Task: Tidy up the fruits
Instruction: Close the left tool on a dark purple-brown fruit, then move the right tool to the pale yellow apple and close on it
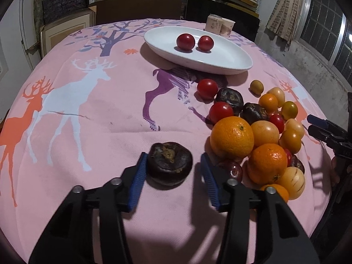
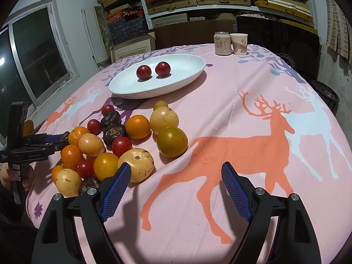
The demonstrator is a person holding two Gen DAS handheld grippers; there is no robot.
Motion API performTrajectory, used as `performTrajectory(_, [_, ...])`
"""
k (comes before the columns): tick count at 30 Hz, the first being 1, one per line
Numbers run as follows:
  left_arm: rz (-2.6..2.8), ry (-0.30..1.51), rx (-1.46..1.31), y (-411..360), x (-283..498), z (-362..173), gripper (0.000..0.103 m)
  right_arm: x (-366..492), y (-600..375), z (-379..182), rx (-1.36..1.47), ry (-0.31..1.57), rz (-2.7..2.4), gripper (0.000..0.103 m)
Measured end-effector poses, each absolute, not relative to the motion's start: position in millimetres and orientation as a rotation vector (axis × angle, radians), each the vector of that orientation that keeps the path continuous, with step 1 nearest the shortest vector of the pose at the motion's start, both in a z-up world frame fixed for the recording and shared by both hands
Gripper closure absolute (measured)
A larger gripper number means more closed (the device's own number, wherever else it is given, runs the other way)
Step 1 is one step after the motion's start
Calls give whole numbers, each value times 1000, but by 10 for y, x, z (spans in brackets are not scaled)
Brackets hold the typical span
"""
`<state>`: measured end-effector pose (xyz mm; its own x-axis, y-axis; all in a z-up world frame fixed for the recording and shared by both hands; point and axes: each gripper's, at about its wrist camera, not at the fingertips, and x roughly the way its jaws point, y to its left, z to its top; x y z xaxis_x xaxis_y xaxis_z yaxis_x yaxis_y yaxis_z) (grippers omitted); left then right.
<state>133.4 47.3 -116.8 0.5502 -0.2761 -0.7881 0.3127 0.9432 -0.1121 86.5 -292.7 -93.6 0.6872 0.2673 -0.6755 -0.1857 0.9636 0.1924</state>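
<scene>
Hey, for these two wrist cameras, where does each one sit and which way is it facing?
Left wrist: on the left gripper, facing down-forward over the pink deer-print tablecloth; its blue-padded fingers flank a dark purple round fruit; right gripper at the picture's right edge.
Right wrist: on the open right gripper, same slant; left gripper and a hand at picture left.
Shared: white oval plate holding two red fruits, the mixed fruit pile.

One white dish, two red fruits on it, one can, one paper cup
</scene>
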Motion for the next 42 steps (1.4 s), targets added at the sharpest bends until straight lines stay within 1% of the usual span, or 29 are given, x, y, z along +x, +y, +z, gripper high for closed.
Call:
performTrajectory(3, [-366,902,14,504,1304,-1136,63,882,-2984,-945,152,774,264,18])
performTrajectory(7, [-384,846,-26,554,1239,-1060,63,889,-2956,-942,138,774,266,18])
performTrajectory(19, [-402,863,-70,601,1284,-1095,63,845,-2925,-919,100,752,221,18])
performTrajectory(35, [-381,861,-107,666,1289,-1093,63,839,-2888,-903,155,795,278,18])
performTrajectory(42, [-382,864,-109,670,1301,-1105,63,847,-2734,-910,110,810,324,18])
